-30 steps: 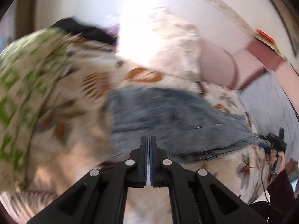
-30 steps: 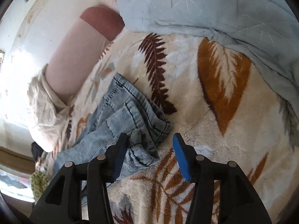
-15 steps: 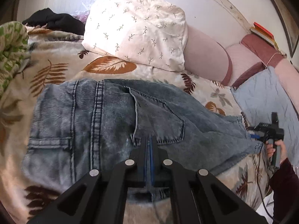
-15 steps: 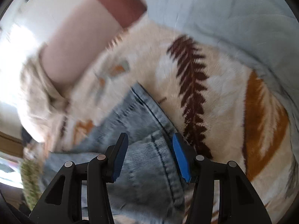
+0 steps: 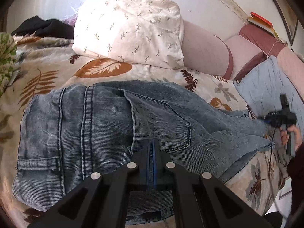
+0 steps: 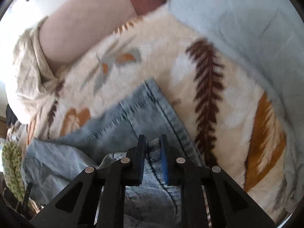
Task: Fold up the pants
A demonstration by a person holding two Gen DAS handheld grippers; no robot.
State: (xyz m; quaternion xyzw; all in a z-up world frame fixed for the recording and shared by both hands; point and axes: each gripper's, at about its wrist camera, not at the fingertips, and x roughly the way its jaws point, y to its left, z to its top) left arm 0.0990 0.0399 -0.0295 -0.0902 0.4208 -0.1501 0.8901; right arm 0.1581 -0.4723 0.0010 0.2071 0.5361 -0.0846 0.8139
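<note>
Blue denim jeans [image 5: 95, 133] lie spread across the leaf-print blanket [image 5: 47, 76], seat and back pocket up, with the legs running off to the right. My left gripper [image 5: 152, 146] is shut, its tips over the denim just below the pocket. Whether cloth is pinched between them is hidden. At the leg end, my right gripper [image 6: 153, 152] is closing, and a fold of the jeans [image 6: 142, 117] fills the gap between its blue pads. In the left wrist view the right gripper [image 5: 269, 118] shows at the far right, held by a hand [image 5: 286, 134].
A white sprigged pillow [image 5: 129, 28] and pink bolsters [image 5: 205, 53] line the headboard. A pale blue quilt [image 6: 237, 19] lies right of the leg end. A black garment [image 5: 43, 27] and a green patterned cloth [image 5: 5, 57] sit at the far left. Books [image 5: 262, 21] rest on the headboard ledge.
The right gripper moved from beside the crumpled leg end to over it, and its jaws came together on the denim. The left gripper sank toward the jeans, which now lie flat.
</note>
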